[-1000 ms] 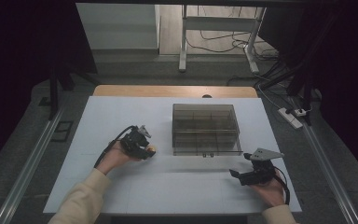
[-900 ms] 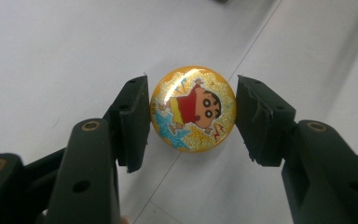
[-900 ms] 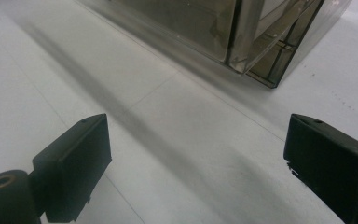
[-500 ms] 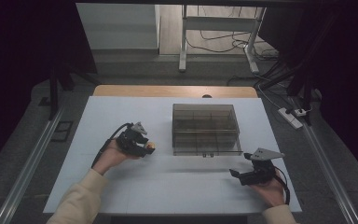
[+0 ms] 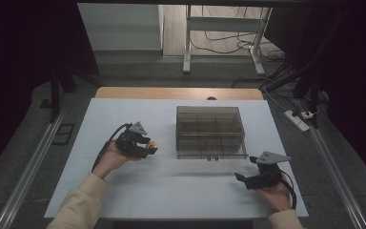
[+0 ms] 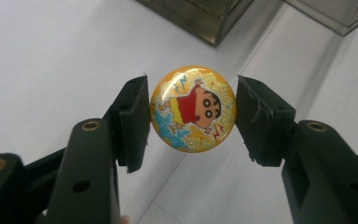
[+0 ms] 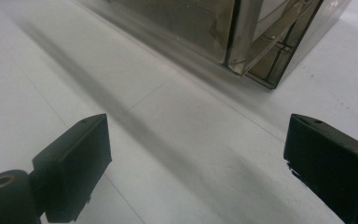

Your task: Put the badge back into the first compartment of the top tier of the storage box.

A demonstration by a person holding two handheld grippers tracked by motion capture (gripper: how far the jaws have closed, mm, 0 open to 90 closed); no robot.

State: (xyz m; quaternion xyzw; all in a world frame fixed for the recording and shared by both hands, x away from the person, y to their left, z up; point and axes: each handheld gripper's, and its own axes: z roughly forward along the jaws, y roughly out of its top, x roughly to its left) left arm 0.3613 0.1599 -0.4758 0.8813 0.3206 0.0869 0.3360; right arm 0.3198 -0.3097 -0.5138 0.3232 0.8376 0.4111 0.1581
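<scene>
Left gripper is closed on a round cartoon badge: jaws pinch it edge-on at opposite rim points, printed face turned to the gripper camera. The badge is held clear above the white desk, not resting on it.

Key relation: the smoked compartment box lies to the right of the badge in the high view, just beside it, across a short strip of bare desk. The left hand is clearly the nearer one to the box's left wall; the badge is round, so no long axis matters (only the flat face vs. the compartment opening).

Right gripper sits low near the desk's front right corner, jaws wide apart with nothing between them, pointing toward the box's front.

View differences: the left gripper view gives the grip contact and print detail, which the high view reduces to an orange dot. The high view gives the badge-to-box spacing. The right gripper view gives the box's near corner and divider walls; whether there is a lid cannot be told.
</scene>
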